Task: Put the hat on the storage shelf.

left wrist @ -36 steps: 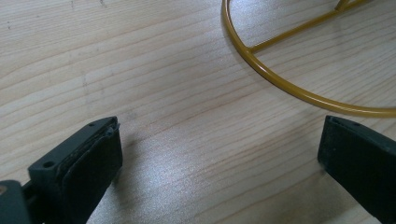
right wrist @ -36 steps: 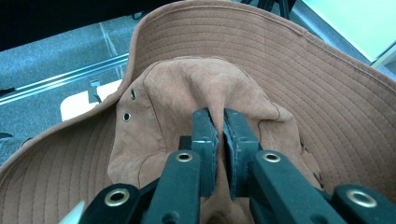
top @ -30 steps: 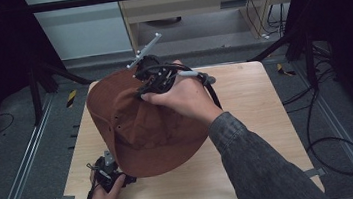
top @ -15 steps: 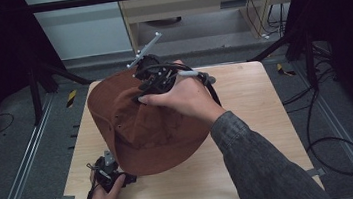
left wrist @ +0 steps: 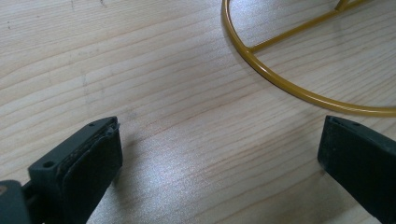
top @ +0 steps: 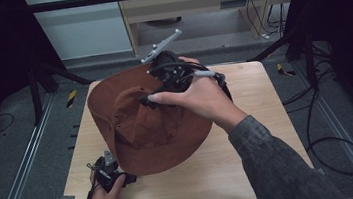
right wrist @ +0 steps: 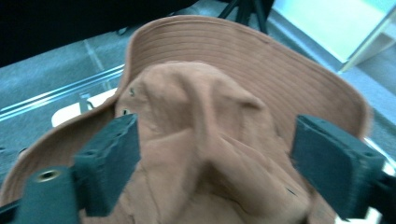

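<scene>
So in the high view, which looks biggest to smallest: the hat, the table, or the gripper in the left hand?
1. Table
2. Hat
3. Left gripper, by far the smallest, though the hand partly hides it.

High view: fixed above the person's side, looking forward and down over the whole light wooden bench (top: 252, 166). Left hand-held gripper (left wrist: 219, 158) view: rides low at the bench's near left corner, facing the wood grain very close. Right hand-held gripper (right wrist: 215, 163) view: looks down closely onto the floppy brown fabric brimmed hat (right wrist: 210, 135), shared with the high view (top: 142, 128).
</scene>
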The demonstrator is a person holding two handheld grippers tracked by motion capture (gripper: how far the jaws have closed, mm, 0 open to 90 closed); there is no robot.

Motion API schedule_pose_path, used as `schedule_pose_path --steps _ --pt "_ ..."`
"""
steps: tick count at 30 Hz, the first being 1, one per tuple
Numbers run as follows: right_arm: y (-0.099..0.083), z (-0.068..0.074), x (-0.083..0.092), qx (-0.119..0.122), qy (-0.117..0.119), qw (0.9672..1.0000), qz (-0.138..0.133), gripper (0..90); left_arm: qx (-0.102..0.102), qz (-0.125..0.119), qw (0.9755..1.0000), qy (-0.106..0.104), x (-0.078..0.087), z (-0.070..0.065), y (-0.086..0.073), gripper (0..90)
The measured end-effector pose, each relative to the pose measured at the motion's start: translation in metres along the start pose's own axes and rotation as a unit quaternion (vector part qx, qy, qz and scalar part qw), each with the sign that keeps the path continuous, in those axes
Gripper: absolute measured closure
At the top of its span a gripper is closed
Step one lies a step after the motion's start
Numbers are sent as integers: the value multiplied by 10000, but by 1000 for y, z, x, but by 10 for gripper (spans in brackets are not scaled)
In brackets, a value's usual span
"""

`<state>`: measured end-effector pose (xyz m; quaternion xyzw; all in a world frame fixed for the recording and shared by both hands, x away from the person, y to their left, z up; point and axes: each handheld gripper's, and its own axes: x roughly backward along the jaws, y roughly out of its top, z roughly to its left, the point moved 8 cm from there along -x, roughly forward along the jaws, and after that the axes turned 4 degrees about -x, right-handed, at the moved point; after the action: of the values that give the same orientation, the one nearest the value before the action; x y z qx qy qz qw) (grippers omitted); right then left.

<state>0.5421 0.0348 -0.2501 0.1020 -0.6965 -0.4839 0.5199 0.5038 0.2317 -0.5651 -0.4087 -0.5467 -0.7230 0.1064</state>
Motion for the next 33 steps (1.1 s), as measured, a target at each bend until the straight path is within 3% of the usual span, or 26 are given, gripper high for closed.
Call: schedule_pose_path --steps 9,17,25,33 --pt "-33 -39 37 -331 -297 9988 -205 65 -3 -1 10000 0 0 0 0 0" --pt "-89 -80 69 -771 -637 9945 -311 101 1 -18 10000 8 0 0 0 0" --pt "-150 -107 79 -853 -1209 9885 -324 119 9 -21 10000 -1 0 -1 0 0" --pt "-213 -115 72 -1165 -1252 9852 -105 126 7 -18 10000 0 0 -1 0 0"
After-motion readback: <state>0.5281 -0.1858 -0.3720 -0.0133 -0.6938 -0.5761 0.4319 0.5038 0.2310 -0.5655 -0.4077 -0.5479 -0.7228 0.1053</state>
